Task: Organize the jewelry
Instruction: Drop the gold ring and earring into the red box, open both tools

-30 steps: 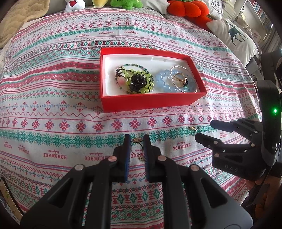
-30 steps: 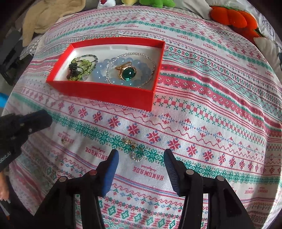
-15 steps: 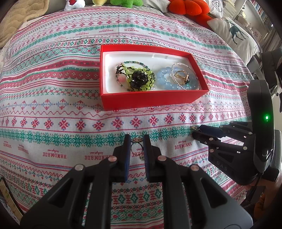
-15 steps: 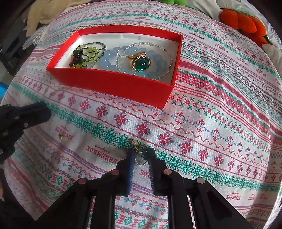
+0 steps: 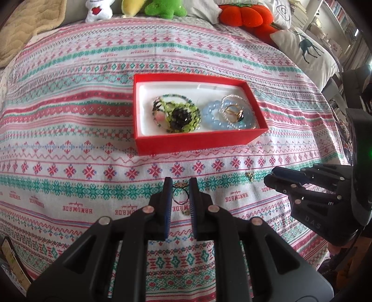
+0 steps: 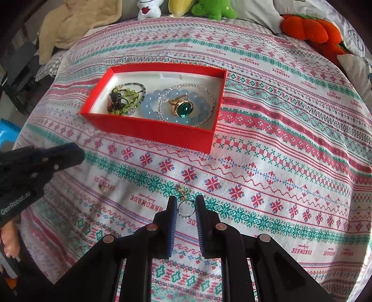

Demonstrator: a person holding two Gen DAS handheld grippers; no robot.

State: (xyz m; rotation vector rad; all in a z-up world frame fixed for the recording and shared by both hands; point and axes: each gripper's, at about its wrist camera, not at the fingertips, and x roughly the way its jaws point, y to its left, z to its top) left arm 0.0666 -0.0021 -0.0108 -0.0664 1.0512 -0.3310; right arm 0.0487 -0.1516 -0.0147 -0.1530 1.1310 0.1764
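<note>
A red box [image 5: 197,142] [image 6: 162,133] on the patterned bedspread holds a green bead bracelet [image 5: 176,115], a blue bead bracelet [image 6: 151,105], a silver chain and a gold ring with a green stone [image 6: 182,109]. My left gripper [image 5: 181,185] is shut on a thin dark ring [image 5: 179,196] with a gold top. My right gripper [image 6: 185,204] is shut on a small silver ring [image 6: 185,210]; it also shows at the right of the left wrist view [image 5: 269,178]. A small gold piece [image 5: 250,176] [image 6: 182,189] lies on the cloth just ahead of the right fingertips. Another small gold piece [image 6: 101,187] lies near the left gripper.
Plush toys [image 5: 162,8], an orange pumpkin cushion [image 5: 241,16] and a deer pillow [image 5: 307,48] line the far edge of the bed. A beige blanket [image 6: 76,27] lies at the far left. A blue stool [image 6: 8,134] stands off the bed's left side.
My right gripper went from open to shut on the silver ring and has drawn back a little from the box. My left gripper stays shut on its ring, about where it was.
</note>
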